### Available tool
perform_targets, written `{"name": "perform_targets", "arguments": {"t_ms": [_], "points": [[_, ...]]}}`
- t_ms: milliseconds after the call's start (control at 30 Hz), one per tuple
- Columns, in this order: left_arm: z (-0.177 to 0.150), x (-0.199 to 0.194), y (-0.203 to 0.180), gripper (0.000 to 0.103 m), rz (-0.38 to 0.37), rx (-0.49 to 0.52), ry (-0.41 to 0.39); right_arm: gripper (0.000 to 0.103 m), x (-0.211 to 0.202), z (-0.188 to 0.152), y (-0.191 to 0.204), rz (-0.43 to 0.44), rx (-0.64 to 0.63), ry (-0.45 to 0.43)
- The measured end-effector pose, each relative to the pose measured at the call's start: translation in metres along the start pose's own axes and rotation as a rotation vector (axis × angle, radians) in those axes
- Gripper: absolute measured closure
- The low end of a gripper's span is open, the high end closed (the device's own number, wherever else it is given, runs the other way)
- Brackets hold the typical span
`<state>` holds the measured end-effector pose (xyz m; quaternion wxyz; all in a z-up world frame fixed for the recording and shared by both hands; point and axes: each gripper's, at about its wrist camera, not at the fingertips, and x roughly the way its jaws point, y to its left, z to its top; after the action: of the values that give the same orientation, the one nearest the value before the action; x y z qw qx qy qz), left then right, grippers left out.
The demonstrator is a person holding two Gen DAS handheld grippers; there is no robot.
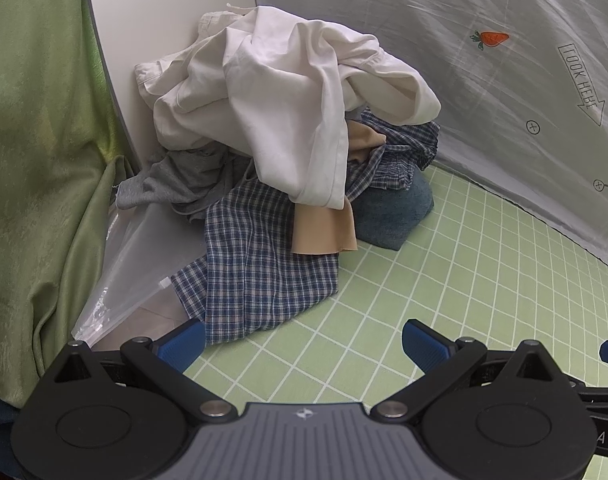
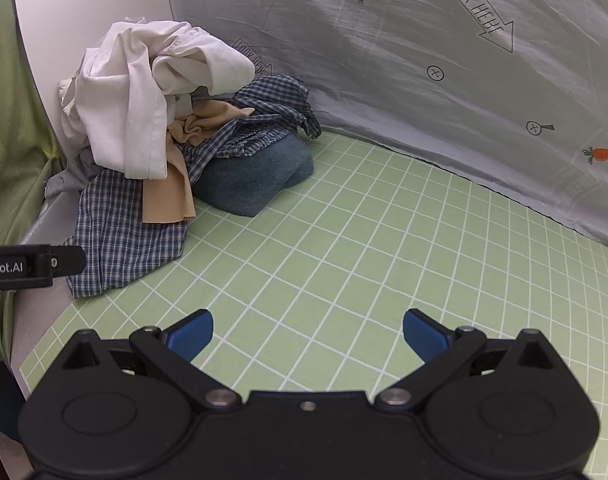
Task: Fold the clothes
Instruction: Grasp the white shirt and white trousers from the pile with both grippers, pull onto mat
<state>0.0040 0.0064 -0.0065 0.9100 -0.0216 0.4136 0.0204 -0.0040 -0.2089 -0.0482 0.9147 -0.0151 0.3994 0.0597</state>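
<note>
My 2 grippers, left gripper (image 1: 304,344) and right gripper (image 2: 308,330), gape wide, holding nothing. The crumpled heap of white, plaid, tan clothes (image 1: 272,152) shows no clear long axis; the blue-and-white plaid shirt (image 2: 124,236) trails toward me.

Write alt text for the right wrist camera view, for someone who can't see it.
An open, empty right claw hovers over a green grid mat. A clothes pile sits at far left, a white shirt topping a blue plaid shirt, tan cloth and folded blue towel.
</note>
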Motion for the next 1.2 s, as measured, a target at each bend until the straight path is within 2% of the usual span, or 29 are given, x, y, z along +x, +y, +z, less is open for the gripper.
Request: {"name": "perform_targets", "arguments": {"t_ms": [133,233,367,533,633,700,800,867,900,1033,1167,1200], "points": [[0.01,0.008,0.009,0.0,0.008,-0.033,0.019,0.001,0.009,0.01,0.005,0.016,-0.023,0.007],[0.031,0.015,0.02,0.0,0.022,-0.061,0.002,0.001,0.017,0.031,0.013,0.038,-0.048,-0.01],[0.07,0.025,0.04,0.0,0.034,-0.114,-0.044,0.001,0.031,0.081,0.03,0.066,-0.086,-0.083],[0.134,0.051,0.067,0.0,0.039,-0.202,-0.097,0.001,0.053,0.16,0.061,0.107,-0.121,-0.185],[0.166,0.076,0.082,0.001,0.014,-0.257,-0.097,0.001,0.078,0.208,0.084,0.136,-0.158,-0.219],[0.182,0.098,0.089,0.002,-0.023,-0.284,-0.071,0.001,0.098,0.23,0.097,0.157,-0.194,-0.211],[0.191,0.124,0.093,0.013,-0.08,-0.292,-0.038,0.001,0.135,0.255,0.116,0.183,-0.244,-0.166],[0.189,0.136,0.095,0.023,-0.118,-0.304,-0.028,0.002,0.156,0.261,0.124,0.202,-0.255,-0.134],[0.187,0.141,0.095,0.032,-0.137,-0.31,-0.022,0.002,0.166,0.264,0.128,0.211,-0.26,-0.118],[0.182,0.151,0.091,0.05,-0.162,-0.298,-0.017,0.018,0.186,0.261,0.132,0.292,-0.259,-0.089],[0.181,0.148,0.079,0.065,-0.172,-0.279,-0.015,0.056,0.184,0.252,0.131,0.354,-0.274,-0.088],[0.18,0.145,0.076,0.069,-0.164,-0.273,-0.019,0.061,0.18,0.249,0.132,0.352,-0.299,-0.099]]}}
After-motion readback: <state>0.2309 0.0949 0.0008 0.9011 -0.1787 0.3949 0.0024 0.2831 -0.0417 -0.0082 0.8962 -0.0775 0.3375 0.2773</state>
